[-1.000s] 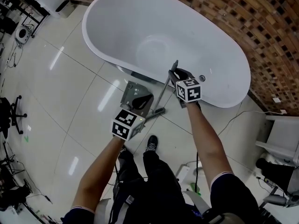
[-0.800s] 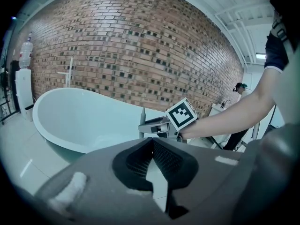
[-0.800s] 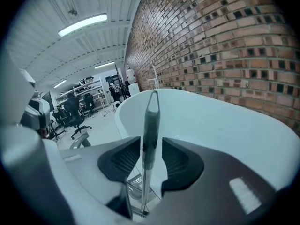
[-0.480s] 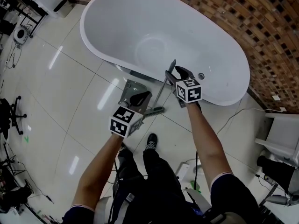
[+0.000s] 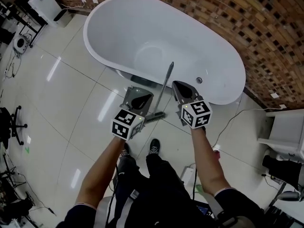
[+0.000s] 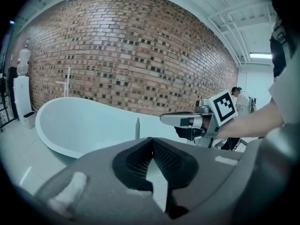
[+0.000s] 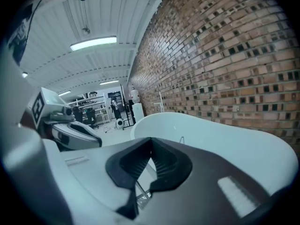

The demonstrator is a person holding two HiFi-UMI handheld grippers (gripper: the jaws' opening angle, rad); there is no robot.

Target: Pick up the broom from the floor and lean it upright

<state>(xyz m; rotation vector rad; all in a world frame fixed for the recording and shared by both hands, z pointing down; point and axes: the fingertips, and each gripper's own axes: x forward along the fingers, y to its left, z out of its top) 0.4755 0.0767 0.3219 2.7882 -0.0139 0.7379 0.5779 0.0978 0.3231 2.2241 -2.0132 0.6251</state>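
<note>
The broom stands upright, its grey handle (image 5: 165,87) leaning on the rim of the white bathtub (image 5: 109,27) and its head (image 5: 156,116) on the floor. In the left gripper view the handle's tip (image 6: 137,127) rises in front of the tub. My right gripper (image 5: 176,84) hangs just right of the handle, apart from it, shut with nothing in its jaws. My left gripper (image 5: 145,99) is low and left of the broom, over a grey dustpan (image 5: 130,93), also shut and empty. Each gripper sees the other: the right gripper (image 6: 165,119) and the left gripper (image 7: 96,143).
A brick wall (image 5: 247,27) curves behind the tub. Cables and a white cabinet (image 5: 285,132) lie at the right, a white appliance (image 5: 45,4) at the far left. My feet (image 5: 153,146) stand on glossy floor tiles (image 5: 57,103) just behind the broom head.
My right gripper let go of the broom handle, rose and drew back toward me, its jaws now shut. The broom stays leaning on the tub. The left gripper rose slightly.
</note>
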